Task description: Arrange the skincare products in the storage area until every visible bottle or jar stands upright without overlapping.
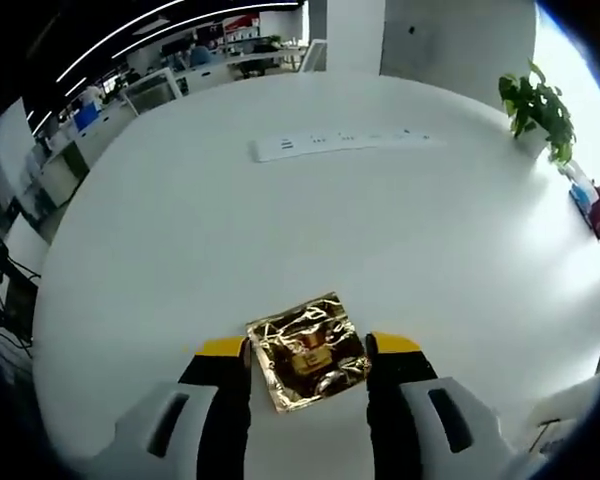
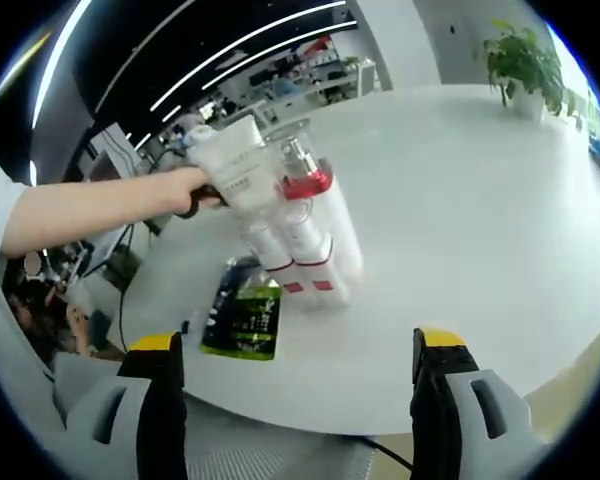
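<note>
The skincare products sit in the middle of the right gripper view: a cluster of white bottles [image 2: 300, 240] with red bands, one with a clear cap and red collar, and a white tube [image 2: 235, 165] at the upper left of the cluster. A person's hand [image 2: 195, 190] reaches in from the left of the frame and appears to grip at that tube. The bottles' long axes run from lower centre toward upper left of the frame, caps toward the top, so they read as roughly upright on the white worktop [image 2: 460, 230], though the fisheye tilt makes true vertical hard to judge. A dark green sachet [image 2: 245, 318] lies flat just in front of them, near the worktop's near edge. The right hand-held gripper [image 2: 298, 362] stands released, jaws spread wide, holding nothing and short of the bottles. The left hand-held gripper [image 1: 308, 348] is also released, its jaws straddling a crumpled gold foil packet [image 1: 308, 352] on the worktop without clearly pinching it. The main risk, as I judge it, is toppling: the bottles are tall, narrow and packed touching, so one nudge from a wide jaw could knock several over. The sachet could slide off the edge.
</note>
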